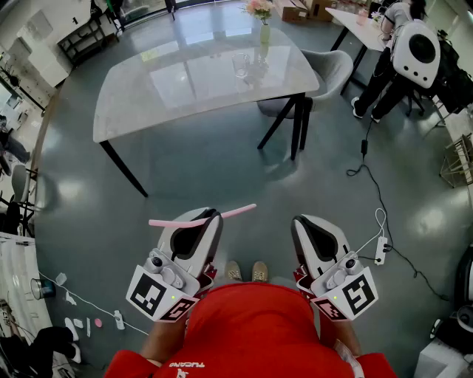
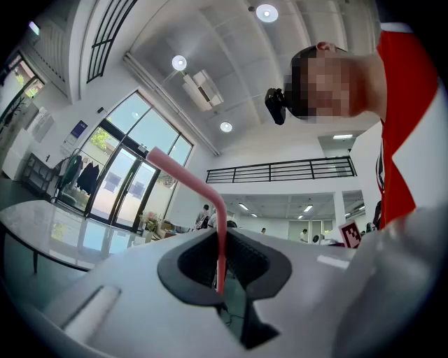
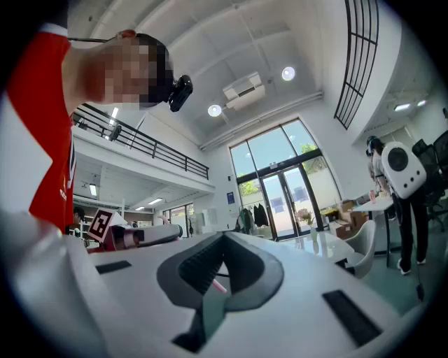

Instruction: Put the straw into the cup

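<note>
A pink bendy straw (image 1: 177, 221) lies crosswise in my left gripper (image 1: 211, 215), which is shut on it near the bend. In the left gripper view the straw (image 2: 210, 203) rises from between the dark pads and bends away to the upper left. A clear glass cup (image 1: 240, 65) stands on the grey marble table (image 1: 170, 88), far ahead of both grippers. My right gripper (image 1: 307, 221) is held level beside the left one, its jaws together and nothing in them. In the right gripper view a pink straw tip (image 3: 218, 285) shows past the pads.
A vase of flowers (image 1: 260, 18) stands behind the cup. A grey chair (image 1: 329, 70) sits at the table's right end. A person with a white pack (image 1: 414, 48) stands at the far right. A cable and power strip (image 1: 382, 249) lie on the floor to the right.
</note>
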### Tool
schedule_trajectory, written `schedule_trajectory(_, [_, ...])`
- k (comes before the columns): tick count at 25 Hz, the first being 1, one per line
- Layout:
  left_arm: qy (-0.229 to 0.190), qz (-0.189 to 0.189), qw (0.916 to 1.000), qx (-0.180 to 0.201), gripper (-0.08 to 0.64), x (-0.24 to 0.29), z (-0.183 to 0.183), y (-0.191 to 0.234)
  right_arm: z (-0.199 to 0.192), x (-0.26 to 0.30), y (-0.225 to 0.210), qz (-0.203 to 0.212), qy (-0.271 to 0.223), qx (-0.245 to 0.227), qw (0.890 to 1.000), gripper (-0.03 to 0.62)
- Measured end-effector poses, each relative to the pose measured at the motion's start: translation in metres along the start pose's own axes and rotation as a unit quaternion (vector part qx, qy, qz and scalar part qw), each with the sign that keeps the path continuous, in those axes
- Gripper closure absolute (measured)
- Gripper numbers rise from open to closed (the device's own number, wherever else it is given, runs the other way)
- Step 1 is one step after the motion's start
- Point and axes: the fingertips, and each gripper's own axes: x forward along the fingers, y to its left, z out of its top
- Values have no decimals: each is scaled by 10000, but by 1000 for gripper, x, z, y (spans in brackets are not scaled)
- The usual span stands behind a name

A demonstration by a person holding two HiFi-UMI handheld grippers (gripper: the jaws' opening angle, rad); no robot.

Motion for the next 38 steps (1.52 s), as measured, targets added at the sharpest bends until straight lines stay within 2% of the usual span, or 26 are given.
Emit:
schedule_trajectory(9, [26,152,9999,47,526,0,-2,-1,-2,0,-5,102,-8,55,9999,591])
schedule_trajectory(17, [3,309,9995,108,526,2,1,1,-4,-5,-18,116,24,294,9995,591])
schedule_trajectory(29, [-108,716,9961,505,526,15,11,-6,3,-30,-57,260,-138,268,9992,591])
schedule_trajectory(33, [-89,866,9947,546,526,16,9,0,1,-29,-70,238,-189,325,9990,591])
schedule_trajectory(38, [-158,835,9948,554,526,23,10,20,-1,-10,-76,217,-231,245,9992,591])
